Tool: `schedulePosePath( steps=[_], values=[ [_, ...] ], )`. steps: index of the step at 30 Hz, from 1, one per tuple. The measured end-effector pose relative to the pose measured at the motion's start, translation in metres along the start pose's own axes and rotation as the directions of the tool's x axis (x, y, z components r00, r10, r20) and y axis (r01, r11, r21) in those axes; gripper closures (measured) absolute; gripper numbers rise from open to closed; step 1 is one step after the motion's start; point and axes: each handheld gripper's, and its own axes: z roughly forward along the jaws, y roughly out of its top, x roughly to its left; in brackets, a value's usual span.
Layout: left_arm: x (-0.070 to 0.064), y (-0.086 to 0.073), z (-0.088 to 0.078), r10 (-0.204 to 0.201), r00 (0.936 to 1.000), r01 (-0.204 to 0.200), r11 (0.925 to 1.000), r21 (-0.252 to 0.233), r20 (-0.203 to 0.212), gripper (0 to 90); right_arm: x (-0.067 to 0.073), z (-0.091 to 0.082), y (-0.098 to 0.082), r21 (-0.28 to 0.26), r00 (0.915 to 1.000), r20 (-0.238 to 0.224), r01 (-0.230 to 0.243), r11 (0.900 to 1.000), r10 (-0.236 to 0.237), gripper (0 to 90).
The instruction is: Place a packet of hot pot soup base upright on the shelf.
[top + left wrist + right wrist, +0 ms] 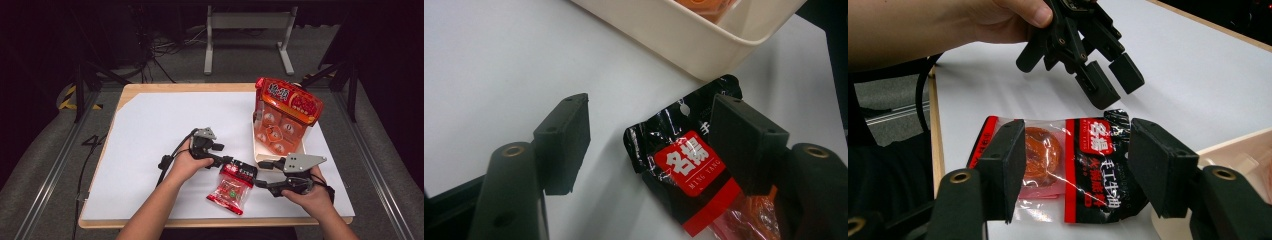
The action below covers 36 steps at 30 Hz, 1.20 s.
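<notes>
A small snack packet [232,186], with a black and red header and a clear window over orange contents, lies flat on the white sheet. My left gripper [227,161] hangs over the packet's black top edge. In the left gripper view it [651,140] is open, one jaw above the header [689,165] and the other above bare sheet. My right gripper [260,174] comes in from the packet's right side. In the right gripper view it [1078,170] is open, and the packet [1048,150] lies in the gap, not pressed. The left gripper [1113,84] hovers just behind the packet.
A cream tray [260,150] stands at the right, close behind the right gripper, with a large orange snack bag [287,112] upright in it. Its wall [684,35] is near the packet. The white sheet [160,125] covers a wooden table.
</notes>
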Motion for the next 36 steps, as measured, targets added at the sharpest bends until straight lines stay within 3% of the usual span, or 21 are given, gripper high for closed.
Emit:
schedulePosePath(
  steps=[5,14,18,22,30,36],
  values=[
    [0.002,-0.003,0.007,-0.025,0.9995,0.024,0.9992,0.032,0.021,44.4,0.001,0.001,0.000,-0.001,1.0000,-0.005,0.001,1.000,-0.001,40.7],
    [0.006,-0.007,0.016,-0.050,0.9976,0.048,0.9972,0.057,0.047,51.6,0.000,0.000,-0.001,0.001,1.0000,-0.008,0.000,1.000,0.000,40.7],
    [0.005,-0.008,0.019,-0.045,0.9974,0.041,0.9962,0.077,0.057,58.8,0.000,0.000,-0.001,0.000,0.9999,-0.010,-0.004,1.000,0.004,40.4],
    [0.003,-0.009,0.019,-0.036,0.9986,0.032,0.9959,0.084,0.039,64.5,0.000,0.000,-0.001,-0.001,0.9999,-0.014,-0.008,1.000,0.008,40.3],
    [-0.004,-0.008,0.021,0.034,0.9994,-0.035,0.9957,0.086,0.011,82.0,-0.001,0.001,-0.001,0.003,0.9999,-0.009,-0.011,1.000,0.011,40.2],
    [-0.006,-0.010,0.023,0.045,0.9989,-0.046,0.9938,0.101,0.012,85.5,-0.001,0.002,-0.002,0.007,0.9999,-0.010,-0.013,1.000,0.013,40.0]
  ],
)
